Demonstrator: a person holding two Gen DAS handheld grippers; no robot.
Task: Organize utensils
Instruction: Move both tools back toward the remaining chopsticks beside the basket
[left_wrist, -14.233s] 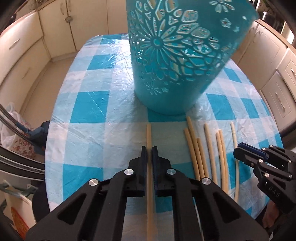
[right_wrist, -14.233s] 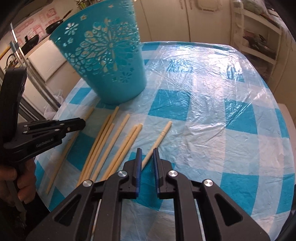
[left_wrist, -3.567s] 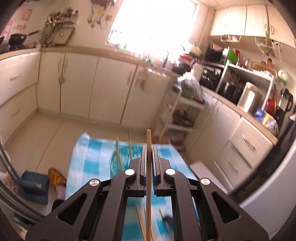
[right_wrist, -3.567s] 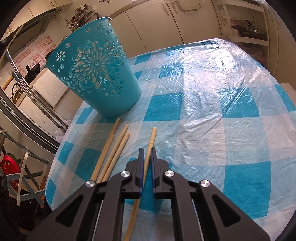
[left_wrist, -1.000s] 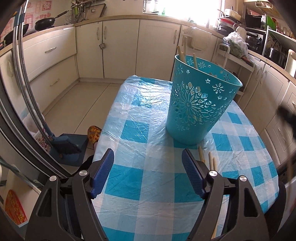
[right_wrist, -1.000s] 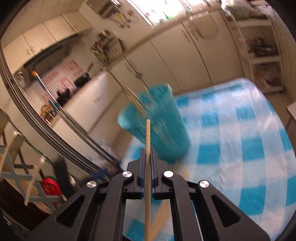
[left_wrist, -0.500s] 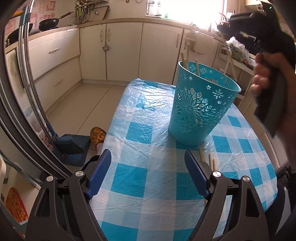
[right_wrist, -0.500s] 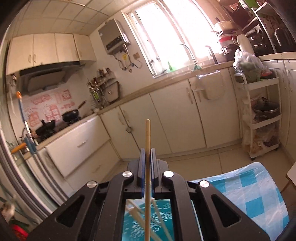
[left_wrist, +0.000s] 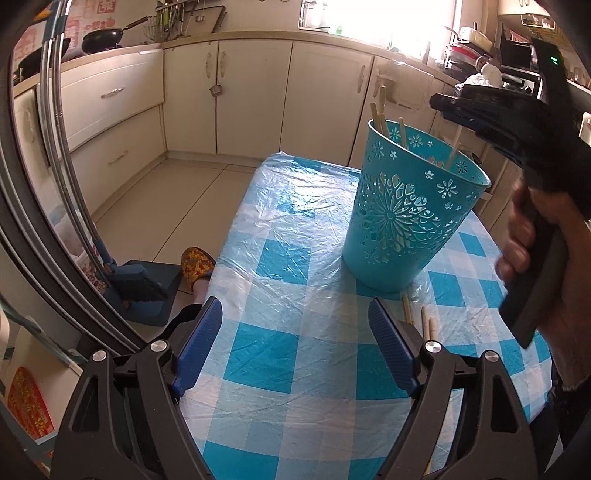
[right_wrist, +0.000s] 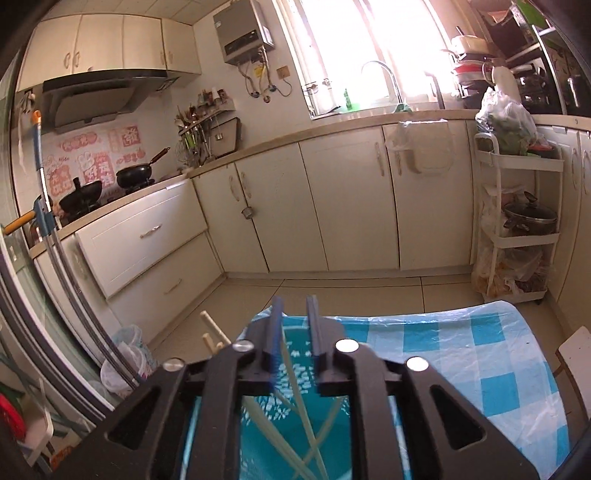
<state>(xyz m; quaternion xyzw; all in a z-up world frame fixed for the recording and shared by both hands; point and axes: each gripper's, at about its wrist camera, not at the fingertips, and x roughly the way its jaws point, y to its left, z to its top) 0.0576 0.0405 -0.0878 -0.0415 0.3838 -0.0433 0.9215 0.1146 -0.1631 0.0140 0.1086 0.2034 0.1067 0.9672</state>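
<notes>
Several pale chopsticks (left_wrist: 380, 110) stand leaning inside the teal cut-out basket (left_wrist: 410, 218), their tips poking above its rim, and in the right wrist view more of them (right_wrist: 291, 421) cross one another down in its blue interior. The basket sits upright on the table (left_wrist: 295, 236), toward the far right part of its blue-and-white checked, plastic-covered top. Three more loose chopsticks (left_wrist: 424, 321) lie flat on the cloth just in front of the basket's base, near the right edge, partly hidden behind the left gripper's finger. The right gripper (right_wrist: 294, 325) hangs directly above the basket's mouth, held in the person's right hand (left_wrist: 532, 236); its blue-padded fingers are parted a little and nothing is between them. The left gripper (left_wrist: 295, 343) hovers over the near edge of the table with its fingers spread wide and empty, the basket well beyond them. Past the far edge are cream kitchen cabinets (left_wrist: 251, 92), and on the floor to the left lie a patterned slipper (left_wrist: 197, 264) and a dustpan (left_wrist: 147, 288).
</notes>
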